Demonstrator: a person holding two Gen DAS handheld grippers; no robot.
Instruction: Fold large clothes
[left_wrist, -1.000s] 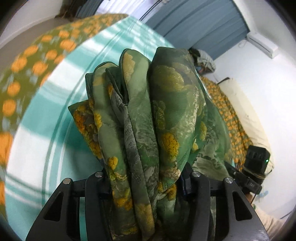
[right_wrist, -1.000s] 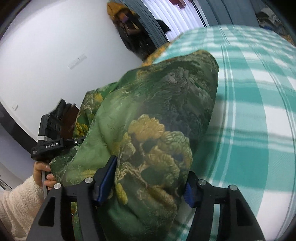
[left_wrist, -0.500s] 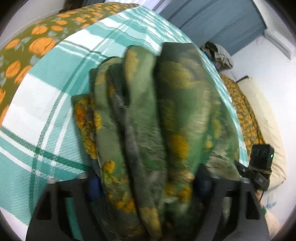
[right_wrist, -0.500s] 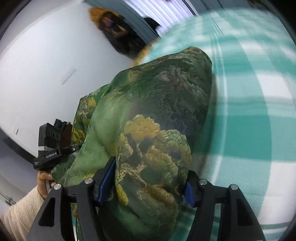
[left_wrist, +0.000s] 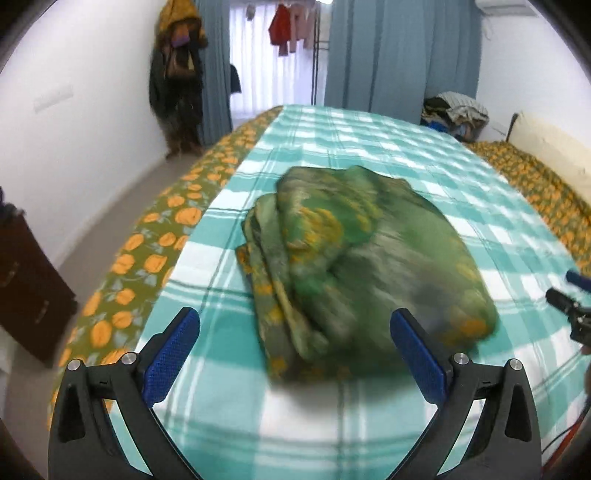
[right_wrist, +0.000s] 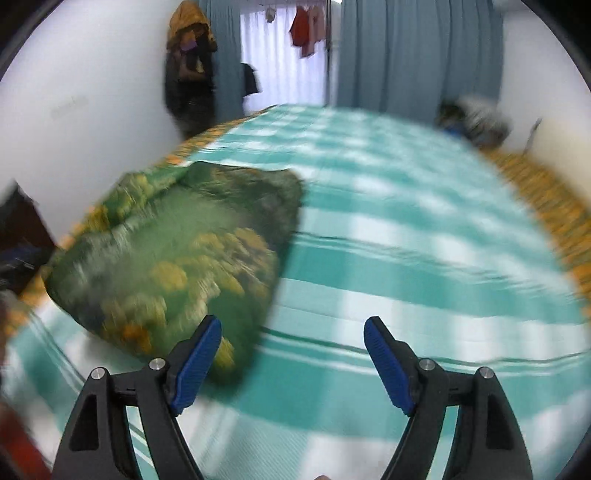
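Observation:
The folded green garment (left_wrist: 362, 251) with yellow-orange flowers lies in a thick stack on the teal-and-white checked bed cover (left_wrist: 369, 147). My left gripper (left_wrist: 295, 325) hovers just short of its near edge, jaws spread wide, blue pads clear of the cloth. In the right wrist view the same garment (right_wrist: 177, 251) sits left of centre, blurred. My right gripper (right_wrist: 292, 328) is beside its near right corner, jaws opening, with only bed cover between them. Its left pad (right_wrist: 201, 354) overlaps the cloth's edge in the picture; contact cannot be told.
An orange-flowered bedspread (left_wrist: 147, 258) hangs over the bed's left side, and a dark cabinet (left_wrist: 22, 288) stands by the wall. Blue curtains (left_wrist: 399, 55) and hung clothes are behind. A clothes pile (left_wrist: 454, 110) and a cream pillow (left_wrist: 554, 155) lie far right.
Both grippers have opened and let go of the folded garment, then drawn back and upward. The garment now rests on the bed instead of filling both views.

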